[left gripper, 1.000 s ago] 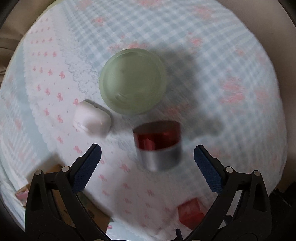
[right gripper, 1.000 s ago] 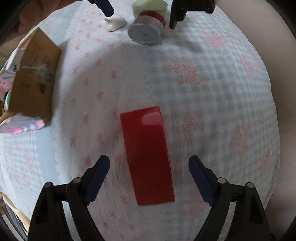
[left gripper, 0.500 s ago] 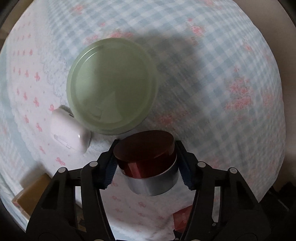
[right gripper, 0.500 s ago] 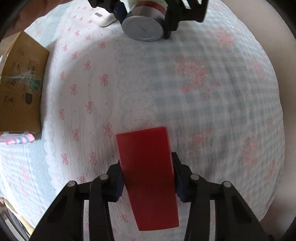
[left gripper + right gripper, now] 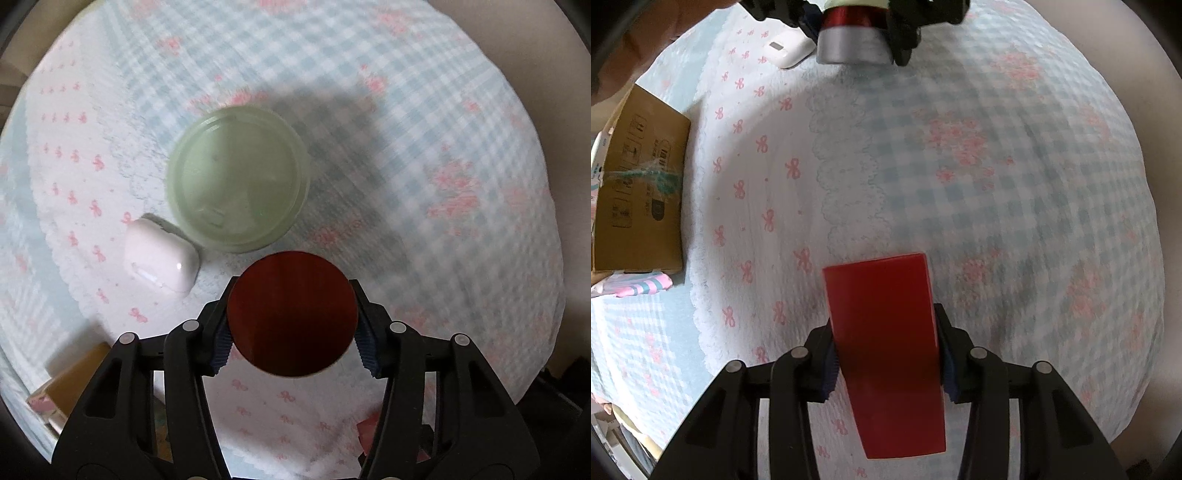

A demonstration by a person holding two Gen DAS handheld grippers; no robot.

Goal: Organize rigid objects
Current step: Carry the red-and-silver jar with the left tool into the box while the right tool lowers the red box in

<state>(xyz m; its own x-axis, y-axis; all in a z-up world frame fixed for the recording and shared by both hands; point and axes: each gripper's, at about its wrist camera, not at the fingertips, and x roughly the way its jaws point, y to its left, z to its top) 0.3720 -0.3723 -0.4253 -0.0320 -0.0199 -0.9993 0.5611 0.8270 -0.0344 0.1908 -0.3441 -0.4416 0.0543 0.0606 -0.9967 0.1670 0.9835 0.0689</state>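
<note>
My left gripper [image 5: 292, 334] is shut on a round tin with a dark red lid [image 5: 291, 314] and holds it above the cloth. The same tin, red over a silver body [image 5: 851, 35], shows at the top of the right wrist view, between the left gripper's jaws. My right gripper [image 5: 886, 363] is shut on a flat red box [image 5: 886, 354] and holds it just above the cloth. A pale green round lidded container [image 5: 238, 177] and a white earbud case [image 5: 159, 260] lie on the cloth beyond the tin.
A blue-checked and pink-bow cloth [image 5: 997, 184] covers the surface. A brown cardboard box [image 5: 639, 184] stands at its left edge, with striped fabric [image 5: 639, 288] below it. The earbud case [image 5: 790, 50] also shows at the top of the right wrist view.
Both grippers went from open to shut, the left on the tin, the right on the red box. The tin has since been lifted off the cloth, away from the green container.
</note>
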